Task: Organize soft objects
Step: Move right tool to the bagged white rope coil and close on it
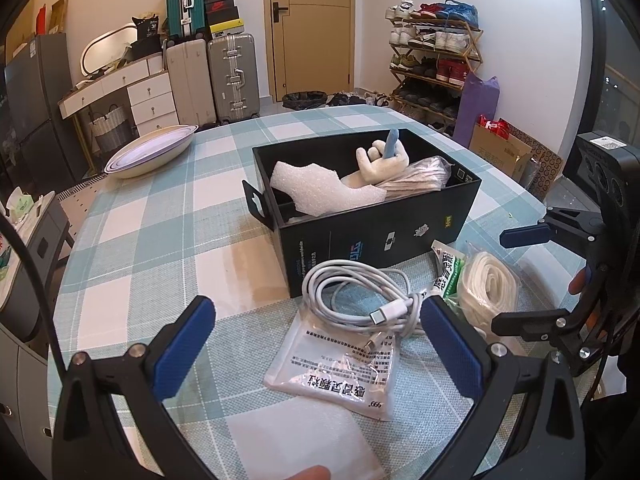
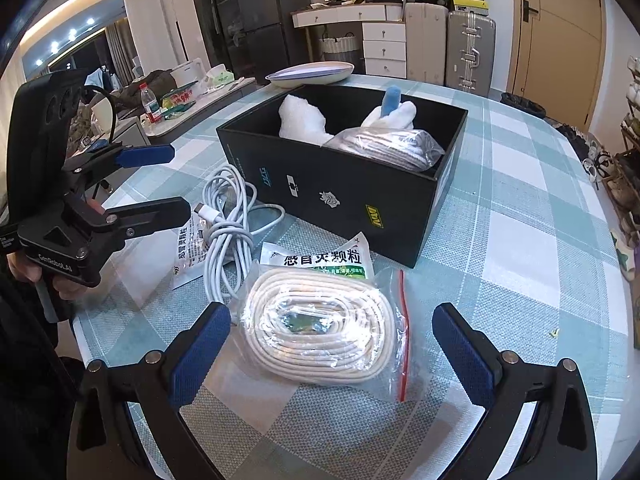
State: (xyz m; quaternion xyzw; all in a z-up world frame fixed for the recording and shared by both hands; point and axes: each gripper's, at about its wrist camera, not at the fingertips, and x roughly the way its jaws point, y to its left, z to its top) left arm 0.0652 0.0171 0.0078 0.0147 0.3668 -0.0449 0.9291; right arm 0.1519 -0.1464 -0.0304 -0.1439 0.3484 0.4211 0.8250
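A black box (image 1: pixel 376 232) (image 2: pixel 352 200) on the checked table holds white foam (image 1: pixel 320 190), a cream plush toy (image 1: pixel 380 160) and a bagged cable (image 2: pixel 388 146). In front of it lie a white charging cable (image 1: pixel 356 296) (image 2: pixel 228 216), a white medicine sachet (image 1: pixel 340 368), a green-printed sachet (image 2: pixel 320 260) and a bagged coil of white cord (image 2: pixel 320 324) (image 1: pixel 488 284). My left gripper (image 1: pixel 316 344) (image 2: pixel 170 184) is open around the charging cable and sachet. My right gripper (image 2: pixel 332 356) (image 1: pixel 504 276) is open around the bagged cord.
A stack of shallow plates (image 1: pixel 150 150) sits at the table's far left. A white foam sheet (image 1: pixel 304 436) lies near my left gripper. Suitcases (image 1: pixel 232 76), drawers and a shoe rack (image 1: pixel 436 60) stand beyond the table.
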